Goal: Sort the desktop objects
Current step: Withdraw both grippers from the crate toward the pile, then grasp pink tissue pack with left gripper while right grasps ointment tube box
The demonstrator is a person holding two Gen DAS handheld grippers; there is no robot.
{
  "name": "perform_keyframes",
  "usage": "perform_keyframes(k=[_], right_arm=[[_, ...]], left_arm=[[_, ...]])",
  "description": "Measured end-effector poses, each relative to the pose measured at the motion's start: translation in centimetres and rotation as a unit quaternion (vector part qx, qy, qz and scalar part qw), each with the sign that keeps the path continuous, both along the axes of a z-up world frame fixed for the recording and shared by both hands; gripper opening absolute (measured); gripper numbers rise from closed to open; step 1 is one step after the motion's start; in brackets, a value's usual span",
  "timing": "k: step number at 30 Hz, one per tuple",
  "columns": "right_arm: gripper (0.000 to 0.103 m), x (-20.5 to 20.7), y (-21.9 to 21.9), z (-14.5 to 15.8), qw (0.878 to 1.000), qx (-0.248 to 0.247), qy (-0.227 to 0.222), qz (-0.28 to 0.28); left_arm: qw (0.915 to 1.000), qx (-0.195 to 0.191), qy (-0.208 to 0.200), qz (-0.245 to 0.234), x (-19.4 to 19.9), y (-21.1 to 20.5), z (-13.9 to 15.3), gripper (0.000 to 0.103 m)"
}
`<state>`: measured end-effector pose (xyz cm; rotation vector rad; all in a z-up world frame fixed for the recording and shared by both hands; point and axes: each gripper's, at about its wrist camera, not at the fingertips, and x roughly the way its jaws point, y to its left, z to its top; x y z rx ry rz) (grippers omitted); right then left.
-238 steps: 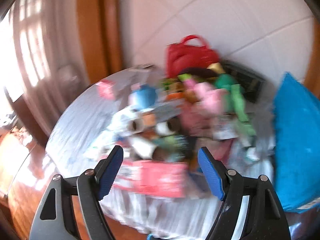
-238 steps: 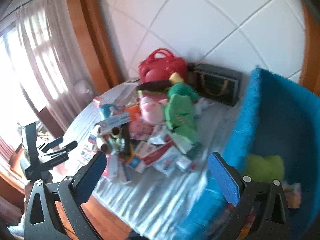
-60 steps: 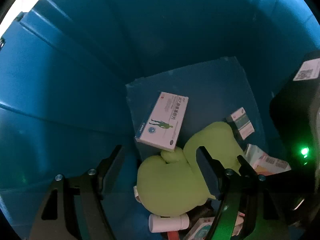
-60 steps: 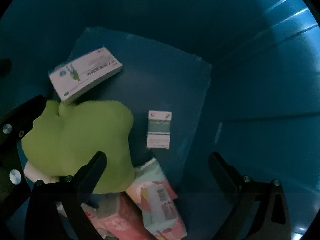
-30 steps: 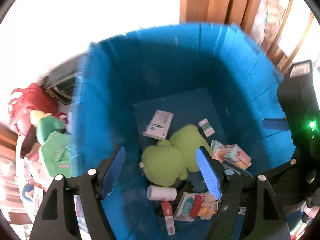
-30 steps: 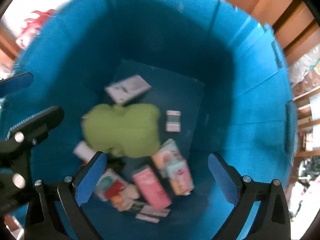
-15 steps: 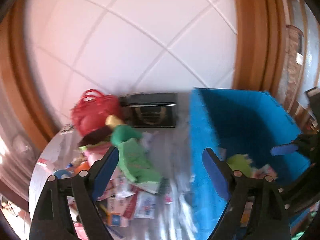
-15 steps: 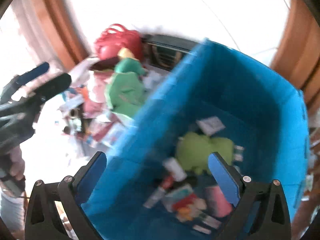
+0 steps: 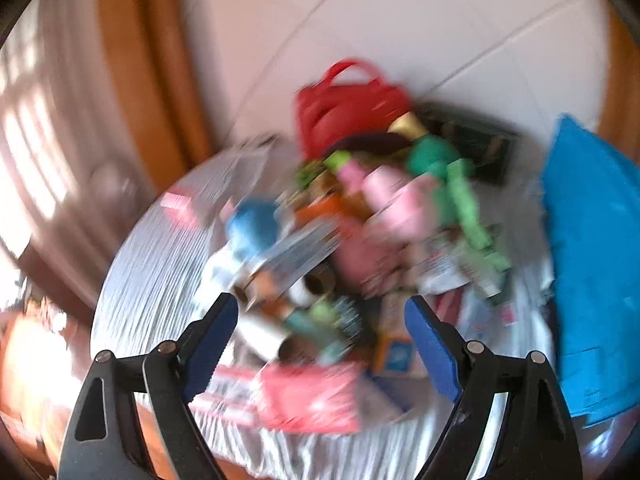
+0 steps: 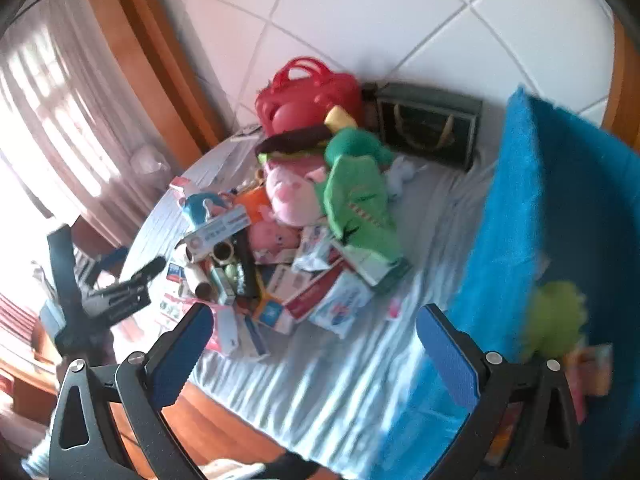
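A heap of objects lies on the white tablecloth (image 10: 328, 364): a green plush (image 10: 356, 196), a pink plush pig (image 10: 292, 190), boxes, tubes and packets. A pink box (image 9: 312, 398) lies at the heap's near edge in the blurred left wrist view. The blue bin (image 10: 560, 216) stands at the right, with a yellow-green plush (image 10: 554, 320) inside; it also shows in the left wrist view (image 9: 592, 264). My left gripper (image 9: 320, 344) is open and empty above the heap's near side. My right gripper (image 10: 316, 344) is open and empty above the cloth, between heap and bin.
A red handbag (image 10: 308, 94) and a dark gift bag (image 10: 428, 128) stand at the back against the tiled wall. A curtained window is at the left. The table's wooden front edge (image 10: 224, 428) shows below the cloth. The left gripper's body (image 10: 96, 300) shows at the left.
Both grippers have come up out of the blue bin and swung left to face the heap on the table. Both are still open and empty.
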<state>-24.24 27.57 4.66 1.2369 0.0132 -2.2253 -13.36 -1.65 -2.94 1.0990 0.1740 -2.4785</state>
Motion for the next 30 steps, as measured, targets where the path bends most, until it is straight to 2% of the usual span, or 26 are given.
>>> perform_keyframes(k=[3, 7, 13, 15, 18, 19, 20, 21, 23, 24, 27, 30], right_arm=[[0.103, -0.2, -3.0, -3.3, 1.000, -0.004, -0.026, 0.003], [0.103, -0.8, -5.2, -7.7, 0.999, 0.019, -0.044, 0.004], [0.103, -1.6, -7.1, -13.6, 0.995, 0.059, -0.075, 0.014], [0.103, -1.7, -7.4, -14.9, 0.995, 0.074, -0.066, 0.021], [0.103, -2.0, -7.4, -16.3, 0.994, 0.096, -0.056, 0.022], [0.103, -2.2, -7.4, -17.1, 0.993, 0.103, -0.054, 0.022], [0.103, -2.4, -7.5, -17.6, 0.993, 0.108, -0.054, 0.022], [0.103, -2.5, -7.5, -18.1, 0.992, 0.111, -0.052, 0.023], [0.103, -2.8, -7.7, -19.5, 0.991, 0.120, -0.051, 0.028], [0.103, -2.8, -7.8, -20.1, 0.990, 0.126, -0.052, 0.033], [0.103, -2.7, -8.4, -21.8, 0.987, 0.139, -0.057, 0.049], [0.103, -2.1, -8.8, -23.2, 0.986, 0.138, -0.063, 0.072]], left_arm=[[0.9980, 0.044, -0.019, 0.040, 1.9, -2.7, -3.3, 0.086], [0.9872, 0.114, -0.033, 0.106, 2.9, -5.3, -7.7, 0.086], [0.9527, 0.237, -0.038, 0.186, 1.9, -6.4, -13.0, 0.086], [0.9413, 0.262, -0.038, 0.209, 1.8, -6.1, -14.5, 0.086], [0.9198, 0.306, -0.047, 0.241, 1.5, -5.7, -16.9, 0.086], [0.9132, 0.314, -0.047, 0.255, 1.8, -5.4, -17.7, 0.091], [0.9116, 0.312, -0.046, 0.263, 1.9, -5.1, -17.9, 0.095], [0.9113, 0.308, -0.043, 0.270, 2.2, -4.6, -18.2, 0.100], [0.9121, 0.308, -0.036, 0.268, 2.6, -3.5, -19.1, 0.102], [0.9160, 0.302, -0.033, 0.262, 2.8, -3.1, -19.2, 0.103], [0.9418, 0.270, -0.040, 0.196, 3.1, -1.2, -19.0, 0.103], [0.9555, 0.246, -0.070, 0.148, 3.8, 0.6, -19.3, 0.101]])
